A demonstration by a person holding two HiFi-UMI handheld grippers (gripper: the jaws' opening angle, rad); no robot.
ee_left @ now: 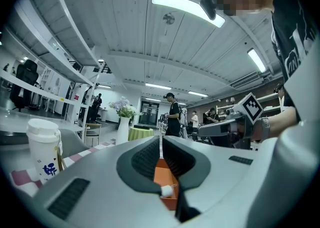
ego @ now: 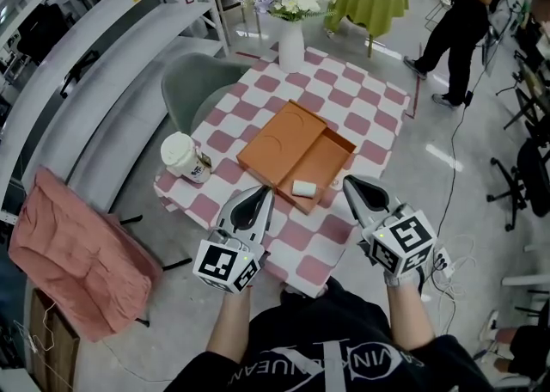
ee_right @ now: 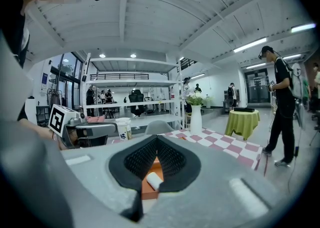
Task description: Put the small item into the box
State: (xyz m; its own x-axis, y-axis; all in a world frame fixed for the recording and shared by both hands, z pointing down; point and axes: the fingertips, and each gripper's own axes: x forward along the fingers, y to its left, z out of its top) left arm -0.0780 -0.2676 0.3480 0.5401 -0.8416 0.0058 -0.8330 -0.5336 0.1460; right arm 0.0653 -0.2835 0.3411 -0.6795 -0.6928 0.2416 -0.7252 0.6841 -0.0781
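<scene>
Head view: on the pink-and-white checked table an open orange box lies at centre, its lid touching it at 10 o'clock. The small white item rests inside the box, at its 6 o'clock end. A lidded paper cup stands at 9 o'clock of the box and a white flower vase at 12 o'clock. The left gripper and right gripper hover near the box's near edge. White lettering on the wearer's black shirt is cut off.

Left gripper view: the left gripper has its jaws pressed together, empty; box and item show beyond them. The cup at 9 o'clock bears blue print, unreadable.

Right gripper view: the right gripper is likewise closed on nothing, with the item in the box beyond.
</scene>
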